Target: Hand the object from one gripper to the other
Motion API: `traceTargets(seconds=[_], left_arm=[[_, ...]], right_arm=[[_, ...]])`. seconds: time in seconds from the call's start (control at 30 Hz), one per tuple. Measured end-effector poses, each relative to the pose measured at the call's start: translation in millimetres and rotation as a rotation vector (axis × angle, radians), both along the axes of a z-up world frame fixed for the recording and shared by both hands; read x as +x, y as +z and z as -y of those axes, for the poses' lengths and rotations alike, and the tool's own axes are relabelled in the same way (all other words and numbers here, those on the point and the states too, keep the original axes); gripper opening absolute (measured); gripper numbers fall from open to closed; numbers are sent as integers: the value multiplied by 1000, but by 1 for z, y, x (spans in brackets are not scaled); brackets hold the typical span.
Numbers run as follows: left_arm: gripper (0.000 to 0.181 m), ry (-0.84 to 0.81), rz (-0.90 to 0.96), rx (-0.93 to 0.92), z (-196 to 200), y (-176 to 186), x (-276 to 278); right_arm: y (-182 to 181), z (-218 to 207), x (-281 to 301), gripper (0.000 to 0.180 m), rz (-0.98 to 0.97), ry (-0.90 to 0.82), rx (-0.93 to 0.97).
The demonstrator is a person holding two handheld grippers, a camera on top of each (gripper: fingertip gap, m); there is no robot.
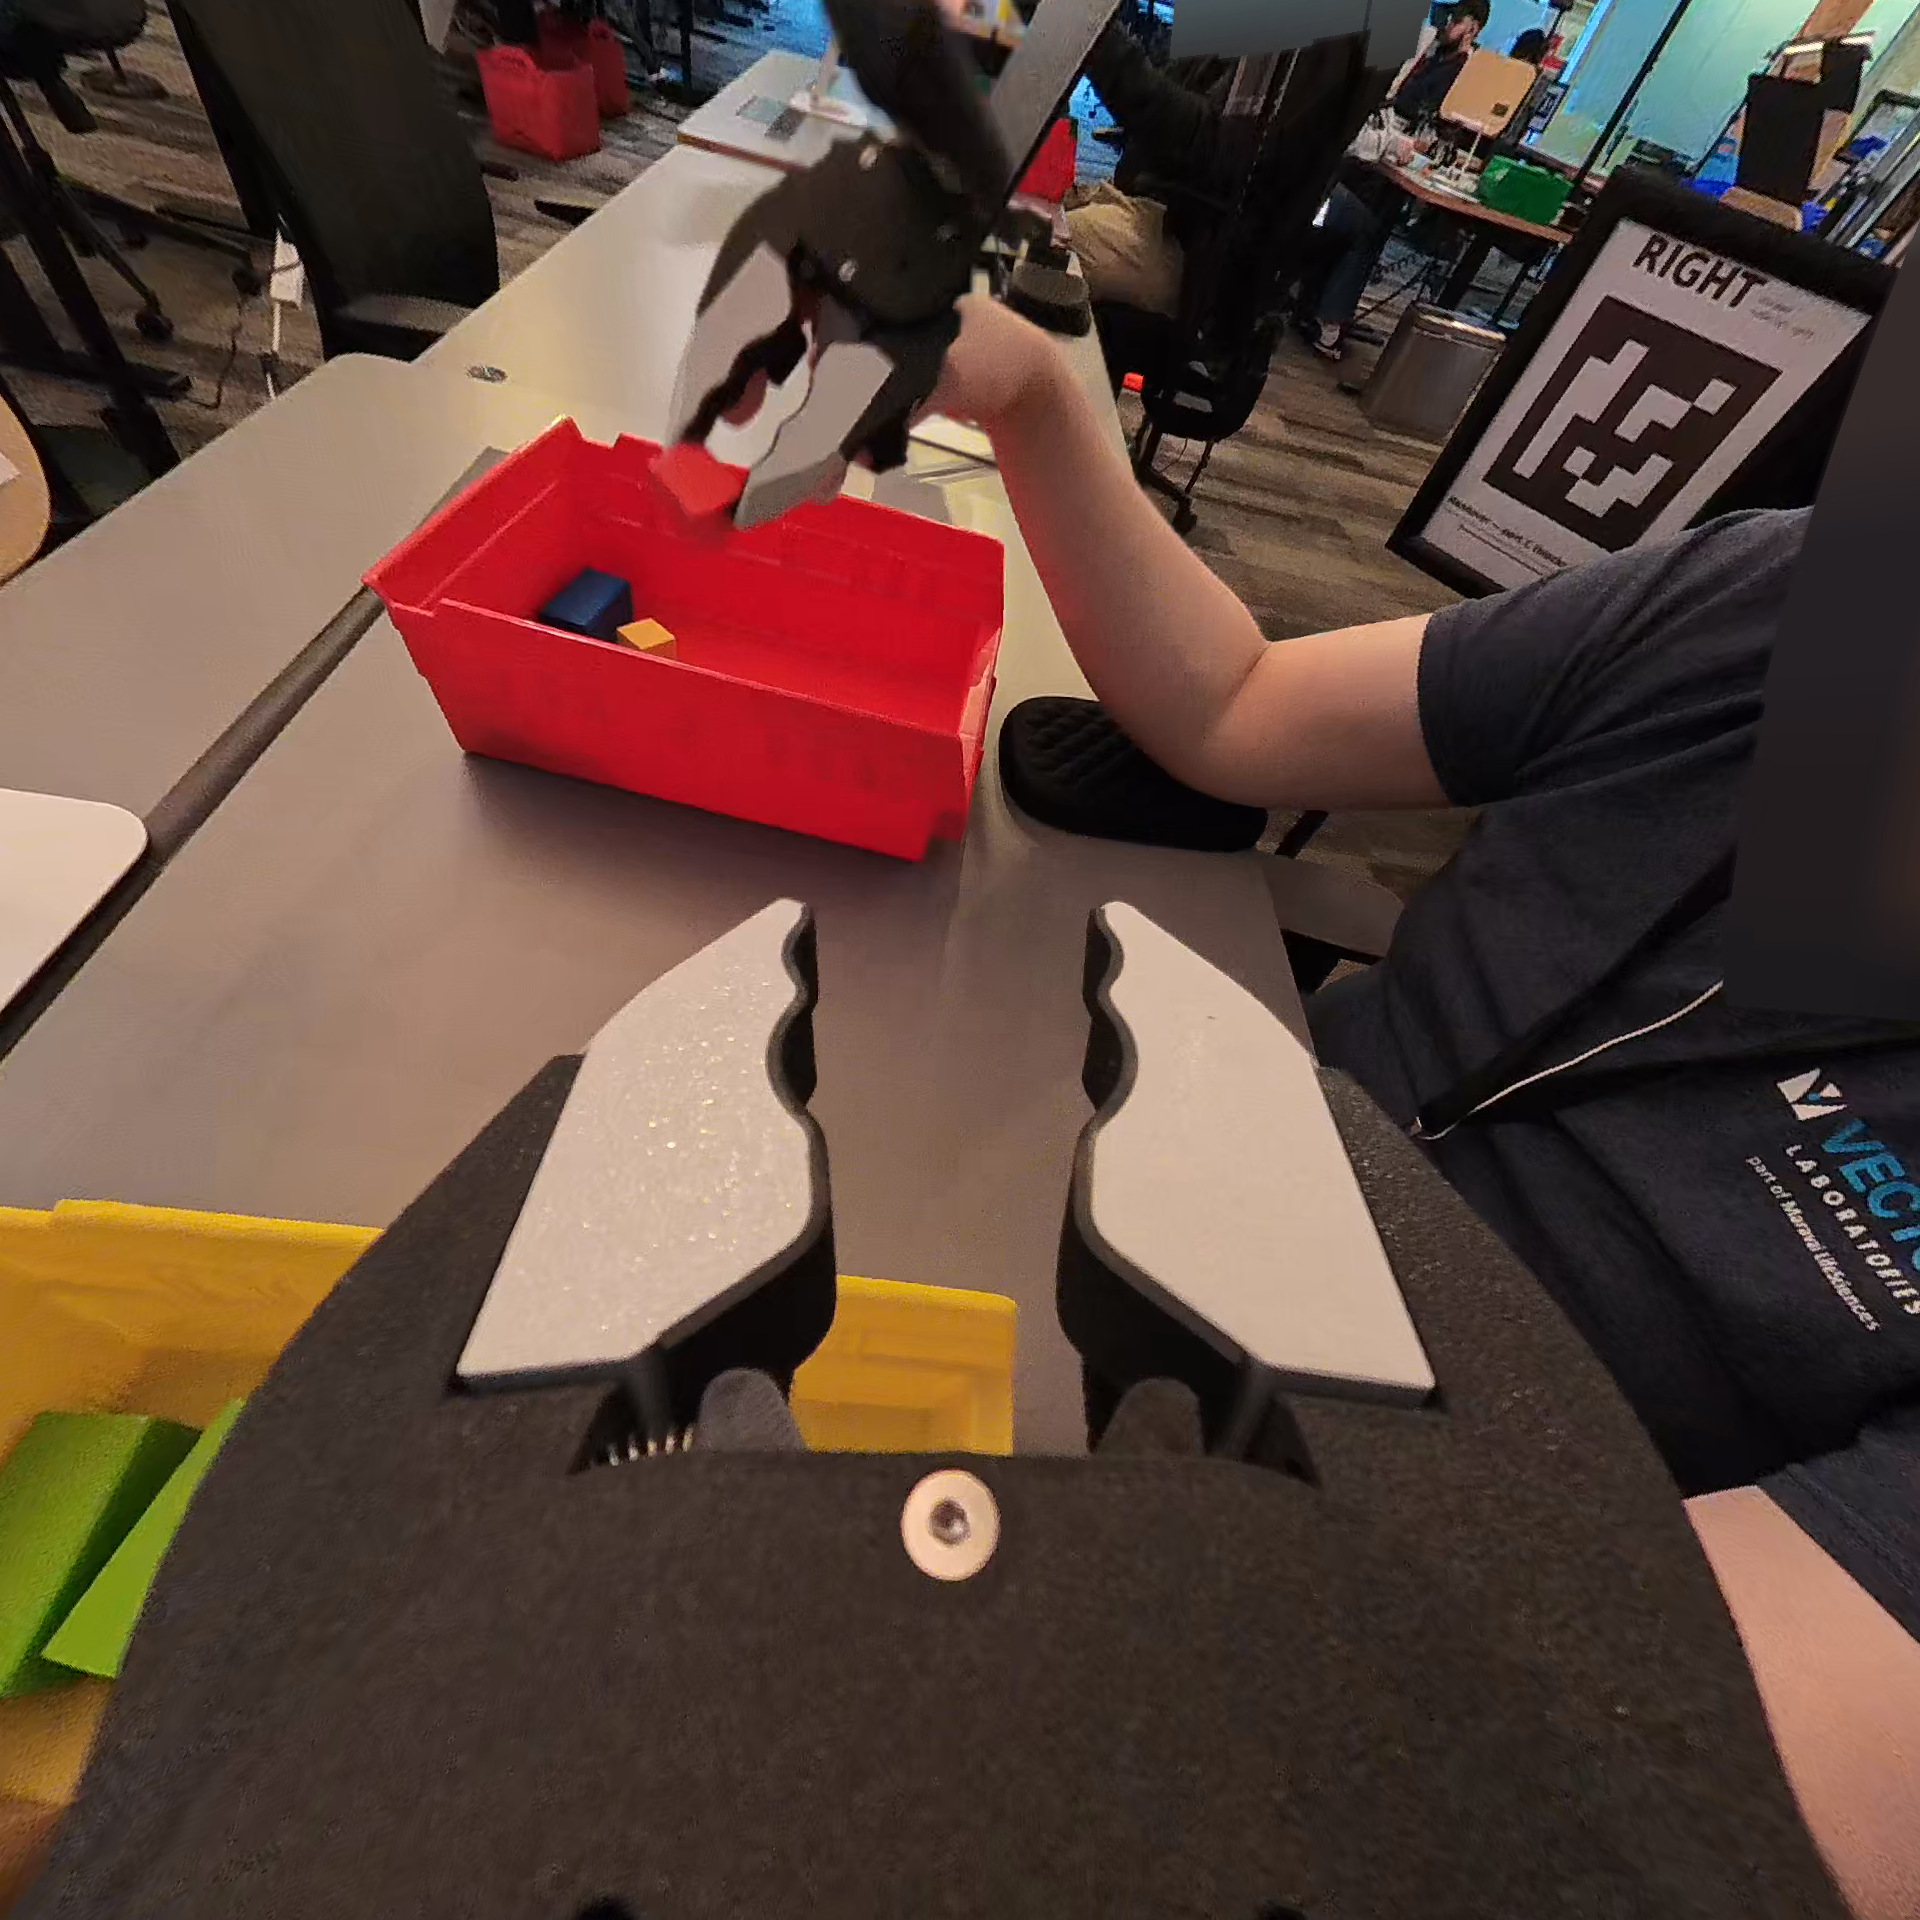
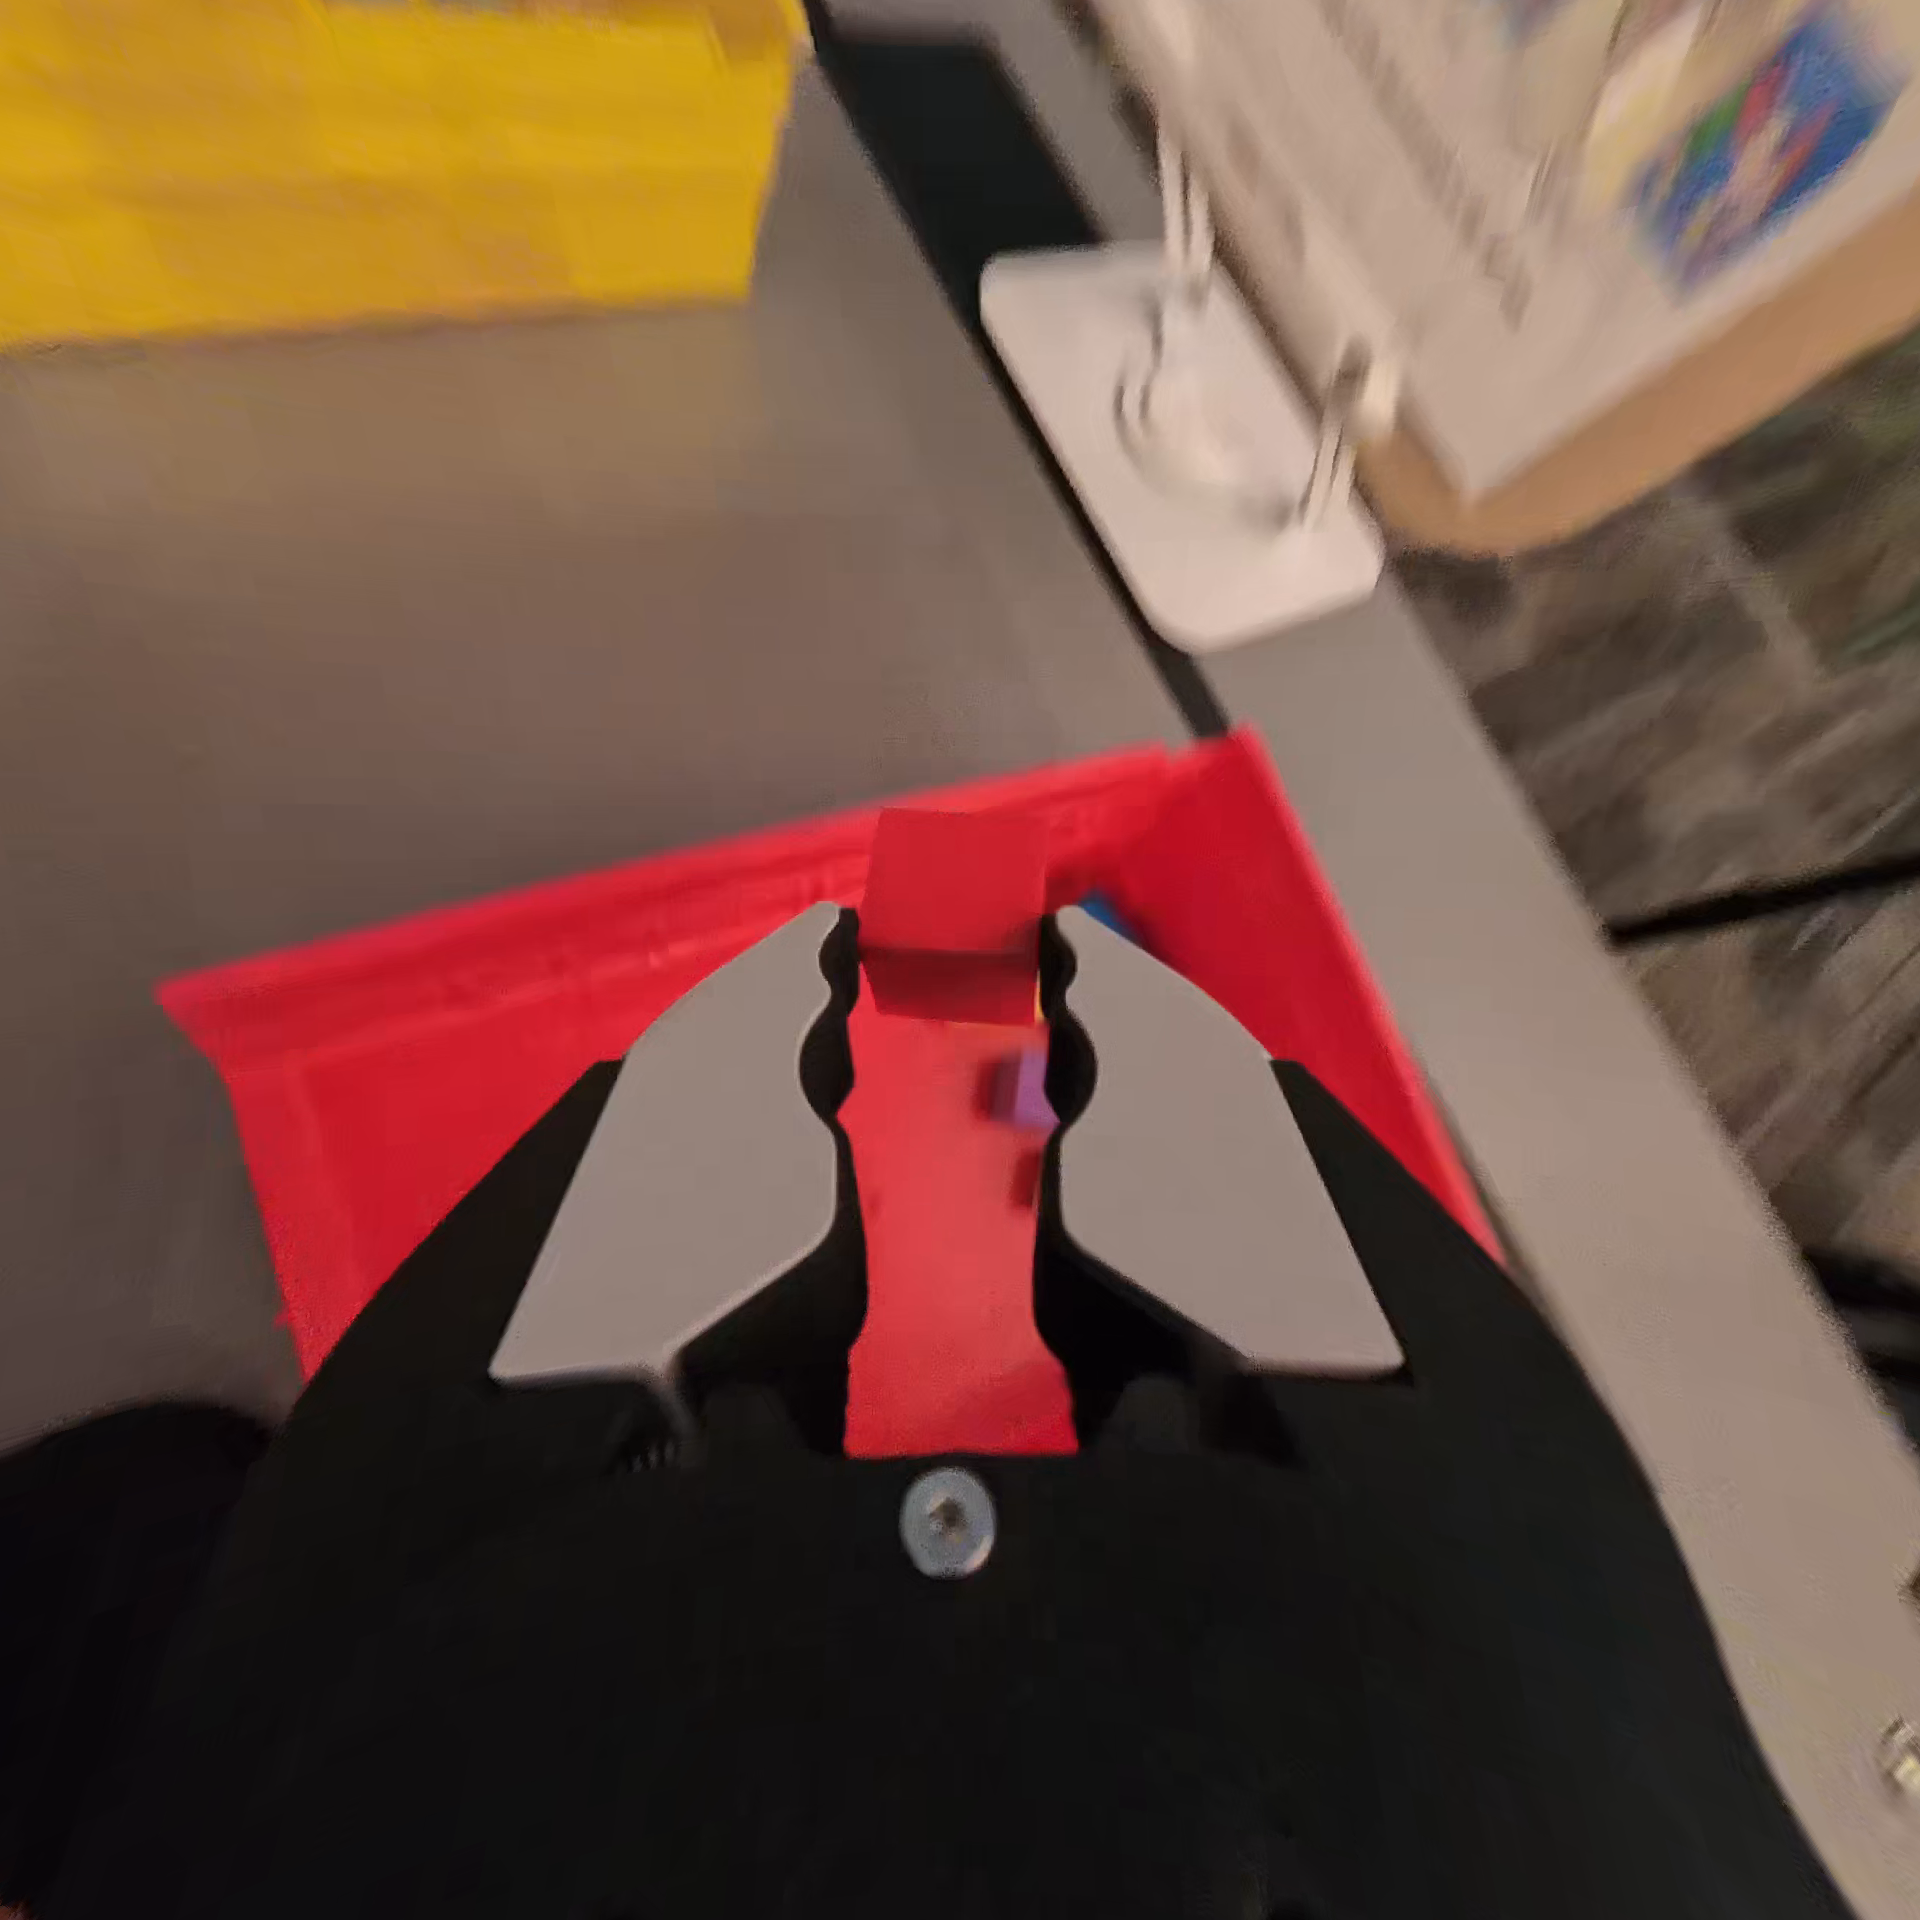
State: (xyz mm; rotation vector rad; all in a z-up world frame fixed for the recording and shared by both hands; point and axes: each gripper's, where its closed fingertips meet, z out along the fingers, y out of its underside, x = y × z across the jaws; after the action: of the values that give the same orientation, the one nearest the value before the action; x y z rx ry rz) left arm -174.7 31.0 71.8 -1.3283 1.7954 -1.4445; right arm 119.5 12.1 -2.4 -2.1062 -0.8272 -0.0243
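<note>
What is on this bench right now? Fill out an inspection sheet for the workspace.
Surface: grey table, two tops butted together at a seam.
Job's things: red block pinched at the tips of the right tongs, above the red bin; a blue block and an orange block lie in that bin.
Clutter: yellow bin holding green pieces; black padded rest under the person's forearm.
Grippers: left tongs open, empty, over bare table.
Cables: nothing seen on the table.
Surroundings: framed marker sign, office chairs, other desks.
</note>
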Motion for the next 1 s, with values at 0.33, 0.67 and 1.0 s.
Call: traceTargets(seconds=[0.33, 0.67, 1.0], left_arm=[[47, -17, -64, 32, 3, -14, 2], [45, -32, -121, 51, 6, -26, 6], [45, 60, -159, 43, -15, -33, 4]], right_arm=[[-109, -6, 6, 34, 10, 15, -408], [-132, -14, 1, 35, -20, 48, -425], [-143, -7, 12, 35, -35, 16, -485]])
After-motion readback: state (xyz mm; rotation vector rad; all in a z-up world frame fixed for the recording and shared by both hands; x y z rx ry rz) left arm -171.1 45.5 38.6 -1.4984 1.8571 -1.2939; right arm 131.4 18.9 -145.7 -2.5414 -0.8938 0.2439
